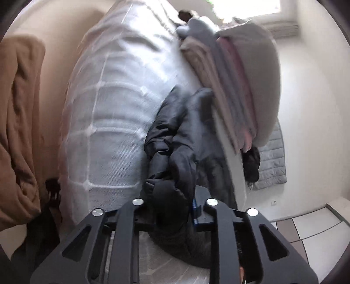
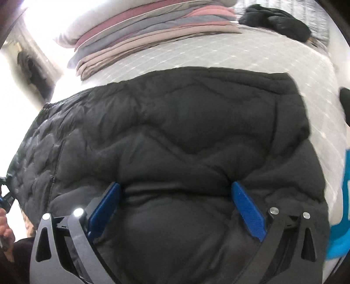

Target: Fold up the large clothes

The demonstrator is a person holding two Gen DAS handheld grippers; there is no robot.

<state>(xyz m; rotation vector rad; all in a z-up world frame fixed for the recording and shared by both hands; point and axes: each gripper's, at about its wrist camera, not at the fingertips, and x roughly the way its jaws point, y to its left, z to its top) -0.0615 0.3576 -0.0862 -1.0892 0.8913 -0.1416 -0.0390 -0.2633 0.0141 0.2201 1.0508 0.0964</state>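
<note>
A black quilted puffer jacket (image 2: pixel 175 135) lies spread on a white quilted mattress (image 2: pixel 218 52). My right gripper (image 2: pixel 176 196) is open, its blue fingers (image 2: pixel 247 209) pressed down on the jacket's near edge, padding bulging between them. In the left wrist view, tilted sideways, my left gripper (image 1: pixel 172 196) is shut on a bunched fold of the black jacket (image 1: pixel 175 142) and holds it up beside the mattress (image 1: pixel 113 104). The left fingertips are hidden by the fabric.
A stack of folded pink, grey and beige clothes (image 2: pixel 153 28) under a white pillow sits at the mattress's far side, also in the left wrist view (image 1: pixel 236 83). Another black garment (image 2: pixel 275 19) lies far right. A brown blanket (image 1: pixel 19 122), a grey quilted jacket (image 1: pixel 271 161) and tiled floor (image 1: pixel 310 229) surround the bed.
</note>
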